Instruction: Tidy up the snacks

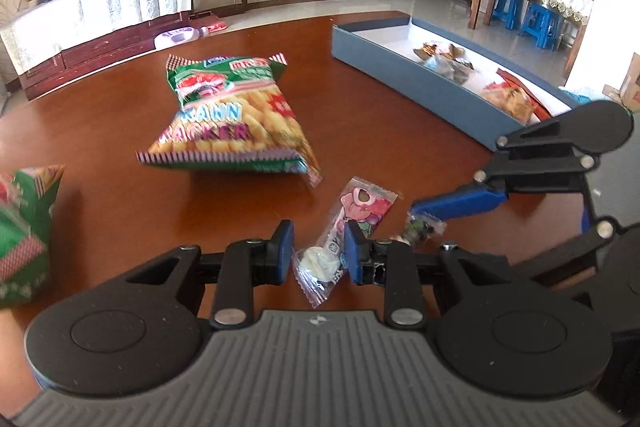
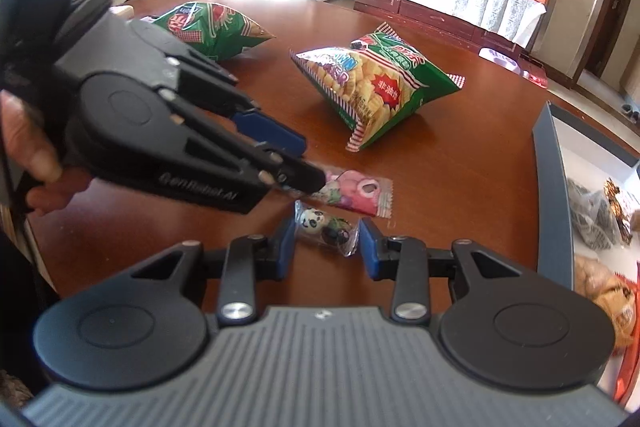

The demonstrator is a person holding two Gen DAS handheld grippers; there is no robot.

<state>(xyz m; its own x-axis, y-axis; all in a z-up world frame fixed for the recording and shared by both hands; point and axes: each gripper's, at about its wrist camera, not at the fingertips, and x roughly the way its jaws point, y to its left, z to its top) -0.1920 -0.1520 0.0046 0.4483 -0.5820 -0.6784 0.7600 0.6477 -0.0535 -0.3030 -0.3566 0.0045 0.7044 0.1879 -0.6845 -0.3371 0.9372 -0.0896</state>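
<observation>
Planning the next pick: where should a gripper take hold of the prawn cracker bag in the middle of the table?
Grip the prawn cracker bag by a flat crimped end seam, coming in low along the table. Its puffed middle looks too wide and slippery for the jaws; the striped seam nearest the left gripper lies thin and exposed.

Both hand-held grippers share one build: the left gripper and the right gripper have matte black linkage arms with silver pivot screws, blue finger pads, round black discs either side of a ribbed grey housing (white "GenRobot.AI" lettering marks the left one's side).
</observation>
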